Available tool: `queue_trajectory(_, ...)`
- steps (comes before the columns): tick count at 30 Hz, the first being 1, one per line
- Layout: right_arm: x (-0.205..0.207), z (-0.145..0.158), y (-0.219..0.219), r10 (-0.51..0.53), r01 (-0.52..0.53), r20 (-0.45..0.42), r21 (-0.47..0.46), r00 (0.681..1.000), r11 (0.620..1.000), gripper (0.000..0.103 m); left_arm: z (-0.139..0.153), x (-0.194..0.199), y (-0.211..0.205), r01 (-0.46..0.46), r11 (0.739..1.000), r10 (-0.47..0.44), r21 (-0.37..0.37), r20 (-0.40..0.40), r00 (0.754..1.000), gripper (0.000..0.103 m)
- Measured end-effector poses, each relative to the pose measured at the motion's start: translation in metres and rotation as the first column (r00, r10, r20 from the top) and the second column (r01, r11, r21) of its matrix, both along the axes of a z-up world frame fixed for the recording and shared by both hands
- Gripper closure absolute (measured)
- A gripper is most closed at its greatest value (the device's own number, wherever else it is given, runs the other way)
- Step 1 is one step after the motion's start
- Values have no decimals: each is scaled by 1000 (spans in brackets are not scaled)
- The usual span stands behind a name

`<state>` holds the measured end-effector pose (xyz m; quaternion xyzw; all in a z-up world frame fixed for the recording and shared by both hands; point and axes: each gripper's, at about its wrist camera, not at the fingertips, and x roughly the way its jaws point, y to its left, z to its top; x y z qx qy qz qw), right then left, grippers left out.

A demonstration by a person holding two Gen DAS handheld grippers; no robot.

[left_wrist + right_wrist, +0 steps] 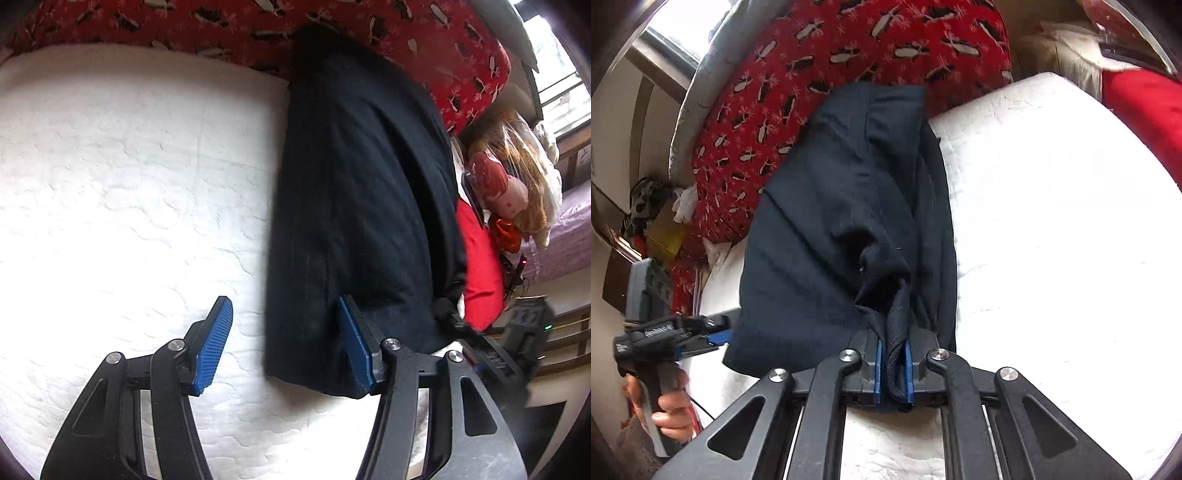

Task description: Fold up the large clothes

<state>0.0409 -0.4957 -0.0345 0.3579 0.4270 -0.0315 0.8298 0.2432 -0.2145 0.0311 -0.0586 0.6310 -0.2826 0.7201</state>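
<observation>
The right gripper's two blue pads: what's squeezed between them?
A bunched edge of the dark garment sits pinched in the right gripper, shown in the right wrist view.

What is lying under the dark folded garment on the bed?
Under the dark garment lies the white quilted mattress; its far end rests on the red patterned blanket. Anything directly beneath the cloth is covered.

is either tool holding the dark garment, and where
The right tool pinches a bunched edge of the dark garment at its near end. The left tool is open, holding nothing.
</observation>
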Motion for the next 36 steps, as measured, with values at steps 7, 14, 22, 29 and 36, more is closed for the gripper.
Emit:
queue_trajectory(7,13,54,-29,-159,152,135,61,978,987,35,28,36,1,-19,999,21,-39,50,999,46)
queue_trajectory(14,111,30,-37,-148,146,14,103,989,984,61,27,55,-38,12,1000,-11,-24,39,999,46)
queue_trajectory(22,131,22,-58,-150,150,10,-85,989,985,103,-12,48,-62,60,998,-62,28,43,997,36)
queue_trajectory(29,103,25,-58,-189,187,-6,-86,982,979,92,20,39,-37,61,998,-60,-4,119,991,38)
queue_trajectory(36,40,77,10,100,-61,216,-181,971,982,61,7,-1,-41,105,992,-115,65,166,979,37)
